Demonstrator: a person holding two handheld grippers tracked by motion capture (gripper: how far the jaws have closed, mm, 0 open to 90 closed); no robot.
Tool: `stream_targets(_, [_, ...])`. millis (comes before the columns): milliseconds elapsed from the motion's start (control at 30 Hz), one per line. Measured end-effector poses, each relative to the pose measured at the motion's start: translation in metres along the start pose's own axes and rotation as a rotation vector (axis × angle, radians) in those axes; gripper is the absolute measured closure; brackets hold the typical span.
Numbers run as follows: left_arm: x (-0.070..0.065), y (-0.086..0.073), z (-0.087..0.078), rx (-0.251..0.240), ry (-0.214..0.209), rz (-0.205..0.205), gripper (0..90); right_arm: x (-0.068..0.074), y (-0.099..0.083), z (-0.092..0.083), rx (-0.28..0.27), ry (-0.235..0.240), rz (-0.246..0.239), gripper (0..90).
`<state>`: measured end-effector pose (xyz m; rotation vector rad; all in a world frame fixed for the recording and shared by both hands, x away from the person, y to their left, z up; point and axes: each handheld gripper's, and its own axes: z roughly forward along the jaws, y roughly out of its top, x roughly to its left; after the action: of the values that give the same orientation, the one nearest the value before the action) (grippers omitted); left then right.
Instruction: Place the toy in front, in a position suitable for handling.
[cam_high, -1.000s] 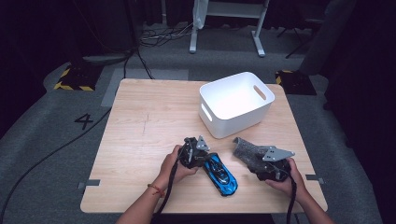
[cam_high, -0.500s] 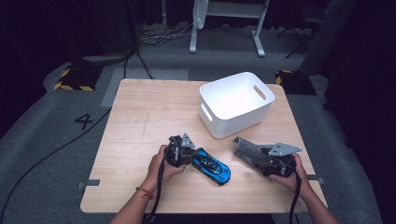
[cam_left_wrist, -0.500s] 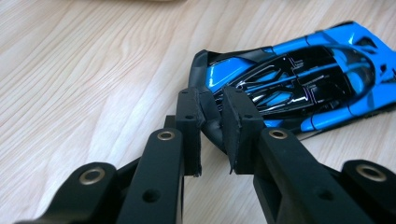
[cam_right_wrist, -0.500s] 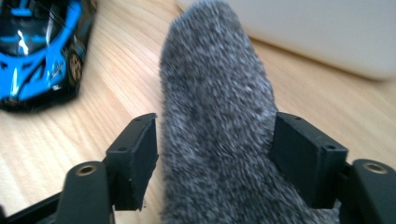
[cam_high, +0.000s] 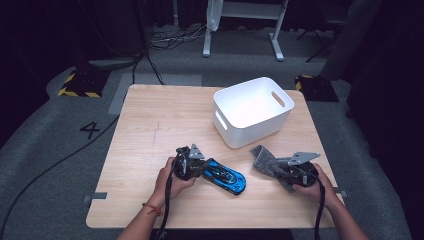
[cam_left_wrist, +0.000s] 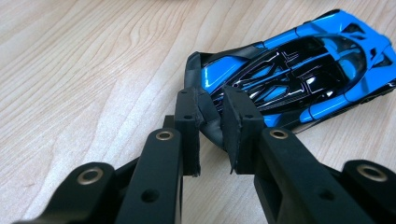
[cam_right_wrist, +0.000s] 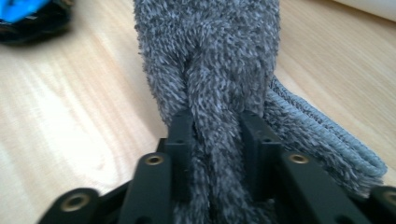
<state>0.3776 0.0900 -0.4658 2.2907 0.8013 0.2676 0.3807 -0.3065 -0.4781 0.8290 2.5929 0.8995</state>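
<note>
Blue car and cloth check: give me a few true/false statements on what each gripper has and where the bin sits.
1. The left gripper pinches the blue toy car by its rear wing. True.
2. The right gripper is open. False: its jaws clamp the grey cloth.
3. The car sits inside the white bin. False: it rests on the table.
4. The bin stands beyond the cloth. True.

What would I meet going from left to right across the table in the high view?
The left tool, shut on the tail of the blue toy car → the grey fuzzy cloth → the right tool gripping that cloth. The white bin sits farther back.
</note>
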Motion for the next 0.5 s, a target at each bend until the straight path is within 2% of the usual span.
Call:
stream_targets(67, [-0.002, 0.000, -0.001, 0.005, 0.009, 0.008, 76.5, 0.004, 0.000, -0.002, 0.001, 0.050, -0.024, 71.6])
stream_targets(133, [-0.003, 0.000, -0.002, 0.010, 0.021, 0.018, 76.5, 0.012, 0.001, -0.003, 0.006, 0.072, -0.051, 71.5])
stream_targets(200, [-0.003, -0.001, -0.003, 0.013, 0.025, 0.015, 76.5, 0.021, 0.002, -0.003, 0.004, 0.120, -0.073, 71.5])
stream_targets(300, [-0.004, -0.003, -0.004, 0.009, 0.032, 0.018, 76.3, 0.030, 0.004, -0.003, 0.006, 0.128, -0.099, 71.2])
stream_targets(333, [-0.004, -0.004, -0.006, 0.012, 0.032, 0.018, 76.0, 0.038, 0.006, -0.002, 0.003, 0.142, -0.115, 71.1])
stream_targets(400, [-0.005, -0.005, -0.007, 0.015, 0.037, 0.023, 75.6, 0.042, 0.006, -0.001, -0.001, 0.152, -0.119, 70.9])
stream_targets(433, [-0.005, -0.005, -0.008, 0.015, 0.040, 0.029, 75.4, 0.049, 0.007, 0.000, -0.014, 0.168, -0.125, 70.5])
stream_targets(467, [-0.005, -0.005, -0.008, 0.014, 0.034, 0.033, 75.4, 0.049, 0.007, 0.000, -0.014, 0.168, -0.125, 70.5])
stream_targets(500, [-0.003, -0.006, -0.008, 0.006, 0.006, 0.038, 74.1, 0.058, 0.009, 0.003, -0.024, 0.182, -0.130, 70.1])
